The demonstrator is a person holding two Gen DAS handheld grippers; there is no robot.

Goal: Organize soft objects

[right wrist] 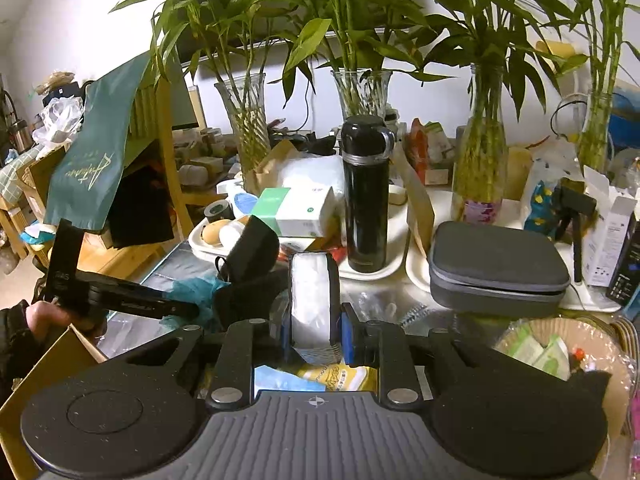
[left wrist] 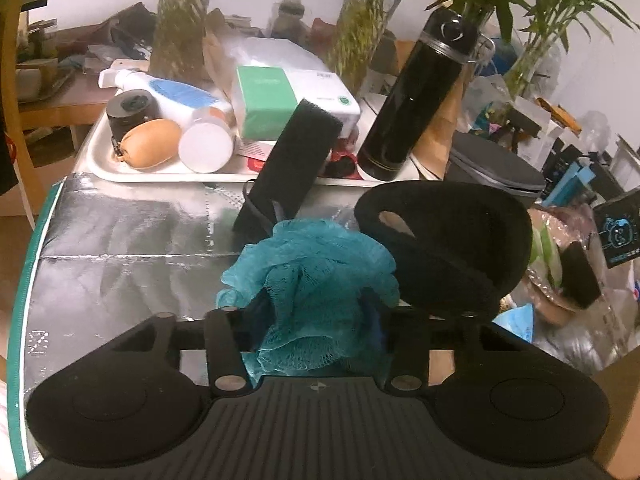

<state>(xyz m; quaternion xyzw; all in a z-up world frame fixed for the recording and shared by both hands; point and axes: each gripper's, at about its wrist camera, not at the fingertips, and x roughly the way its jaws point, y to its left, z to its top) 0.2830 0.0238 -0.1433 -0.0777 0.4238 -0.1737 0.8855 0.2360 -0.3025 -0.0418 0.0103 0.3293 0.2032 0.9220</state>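
Teal mesh pouf point(left wrist: 316, 280): bunched between the left gripper point(left wrist: 316, 320) jaws, clamped for carrying above the silver foil mat point(left wrist: 120, 240). Black earmuff point(left wrist: 444, 240): at its three o'clock. White-filled black-edged pad point(right wrist: 311, 300): pinched upright in the right gripper point(right wrist: 312, 336), probably ready for sorting.

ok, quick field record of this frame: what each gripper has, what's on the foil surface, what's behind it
left gripper: shut on teal mesh pouf
right gripper: shut on white pack with black edge, held upright
work surface: silver foil mat
on mat: black sponge block, tilted; black round pad beside the pouf
behind mat: white tray with tan oval sponge; black flask upright; grey zip case
background: bamboo in glass vases
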